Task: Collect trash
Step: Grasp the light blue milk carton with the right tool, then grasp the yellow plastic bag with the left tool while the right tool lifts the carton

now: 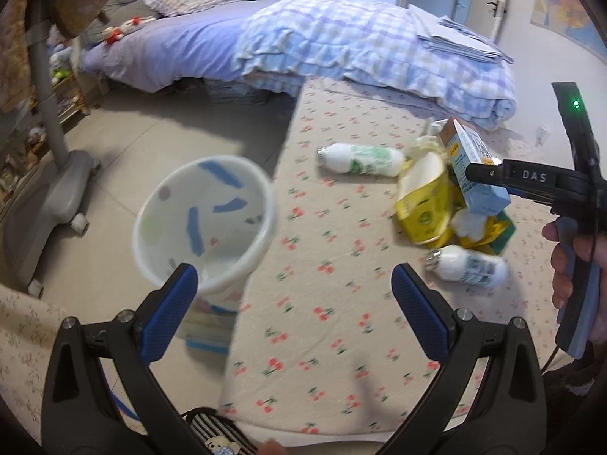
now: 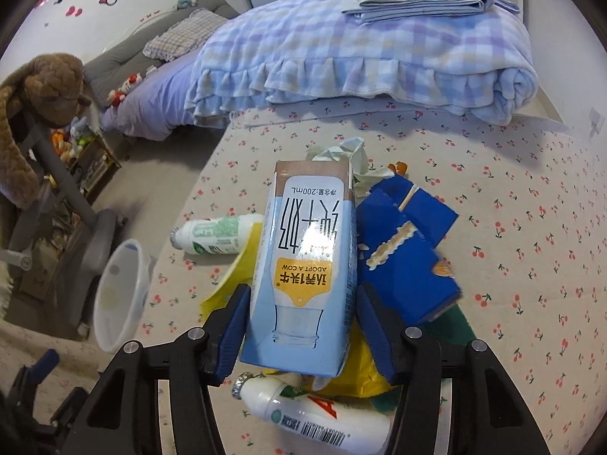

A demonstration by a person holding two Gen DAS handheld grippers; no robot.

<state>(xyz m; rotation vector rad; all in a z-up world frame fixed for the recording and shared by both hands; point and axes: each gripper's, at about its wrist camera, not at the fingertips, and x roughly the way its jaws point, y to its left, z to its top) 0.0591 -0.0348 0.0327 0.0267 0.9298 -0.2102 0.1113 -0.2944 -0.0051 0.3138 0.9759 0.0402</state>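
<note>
Left claw point(image 1: 294, 292): black arms, blue textured pads, silver screws.
Right claw point(image 2: 299, 324): same black arms, blue pads, silver screws; white "DAS" lettering, green light.
Right hand point(image 1: 569, 261): bare skin, dark cable beside it.

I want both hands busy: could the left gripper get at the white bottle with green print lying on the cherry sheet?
Probably yes. The left gripper is open and empty, and the white bottle lies apart from the pile with bare cherry sheet between them.
</note>
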